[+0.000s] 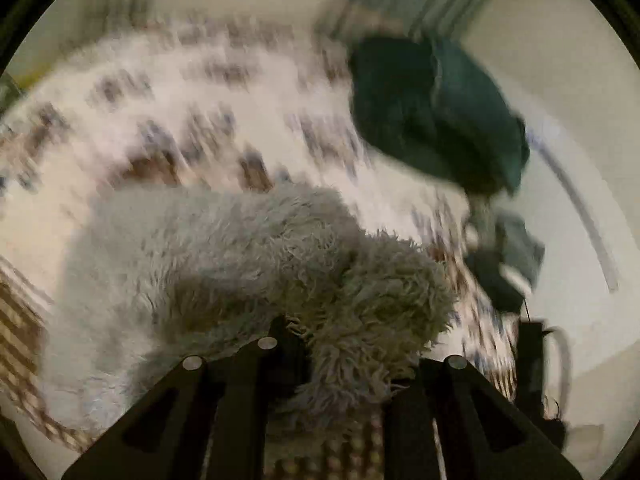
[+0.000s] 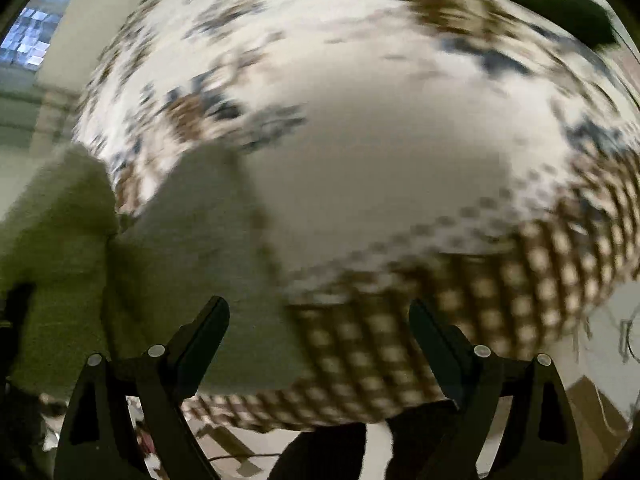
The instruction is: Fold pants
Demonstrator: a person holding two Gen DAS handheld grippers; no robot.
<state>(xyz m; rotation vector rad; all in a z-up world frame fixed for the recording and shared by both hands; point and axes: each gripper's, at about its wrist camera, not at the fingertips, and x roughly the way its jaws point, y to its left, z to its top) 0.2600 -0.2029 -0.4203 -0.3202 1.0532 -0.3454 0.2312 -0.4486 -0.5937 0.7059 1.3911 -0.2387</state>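
the pants (image 1: 248, 264) are a shaggy pale grey-green pair, bunched up over the patterned bedspread (image 1: 208, 92), and one fuzzy fold of them runs straight down into the left claw (image 1: 340, 364). that claw is pinched nearly closed on the fleece — tufts spill out around its dark fingers (image 1: 280, 344), so it clearly has the cloth. in the right wrist view the same fleece shows as a soft grey-green mass (image 2: 192, 248) at the lower left, lying on the bed and draping off its left edge.

the right claw (image 2: 320, 320) stands wide, its two fingers (image 2: 208, 328) far apart with nothing between them; it hangs over the near edge of the bed, just beside the fleece but not touching it as far as i can tell.

the bedspread is white with scattered brown and blue blotches, and it has a brown-and-cream checked border (image 2: 460, 320) along the near edge. at the far right corner of the bed, in the left wrist view, sits a dark green cushion or bundle (image 1: 436, 112) — too smeared to say which. both views are heavily blurred. below the bed edge a light floor (image 2: 260, 448) shows, with some clutter i can't make out.
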